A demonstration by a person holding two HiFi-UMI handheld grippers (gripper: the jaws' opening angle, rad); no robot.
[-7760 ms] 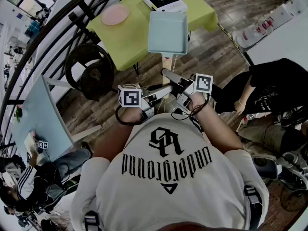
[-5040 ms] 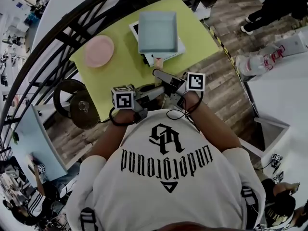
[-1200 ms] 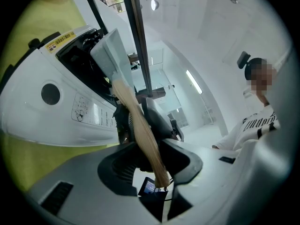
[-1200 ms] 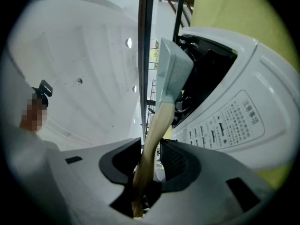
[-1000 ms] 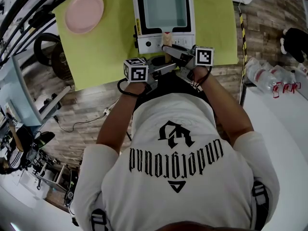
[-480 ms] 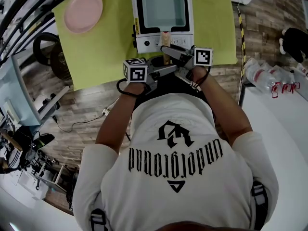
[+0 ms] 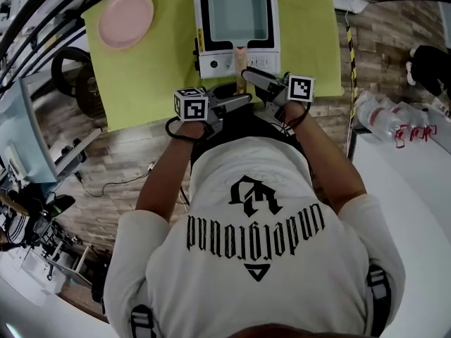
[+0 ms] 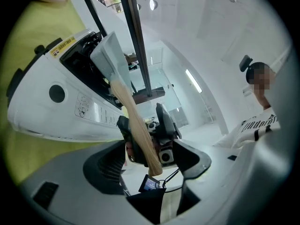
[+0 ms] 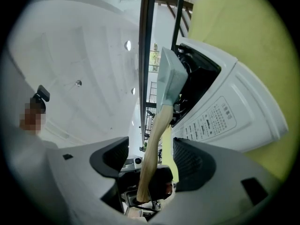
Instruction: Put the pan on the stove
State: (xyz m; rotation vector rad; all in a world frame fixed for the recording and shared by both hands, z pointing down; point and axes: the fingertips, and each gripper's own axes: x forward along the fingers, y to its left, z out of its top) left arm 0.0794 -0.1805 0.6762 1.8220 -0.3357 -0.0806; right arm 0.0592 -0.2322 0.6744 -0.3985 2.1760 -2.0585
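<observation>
The pale blue square pan (image 7: 238, 9) sits on the white stove (image 7: 211, 65), and its wooden handle (image 7: 242, 83) points toward me. From the left, my left gripper (image 7: 236, 104) stands open around the end of the handle. From the right, my right gripper (image 7: 254, 79) does the same, also open. In the left gripper view the handle (image 8: 136, 125) runs between the spread jaws of the left gripper (image 8: 150, 165), and the pads stand clear of it. The right gripper view shows the handle (image 9: 157, 130) loose in the gap of the right gripper (image 9: 151, 161), with the pan (image 9: 168, 83) beyond.
The stove stands on a table with a yellow-green cloth (image 7: 162, 69), and a pink plate (image 7: 125, 17) lies at its far left. A dark round stool (image 7: 74, 76) stands left of the table. Plastic bottles (image 7: 391, 118) lie at the right. A person (image 8: 262, 121) is nearby.
I carried the pan over by its handle and set it on the stove. Since a second ago both grippers have let go of the handle, and the left one has drawn slightly left.
</observation>
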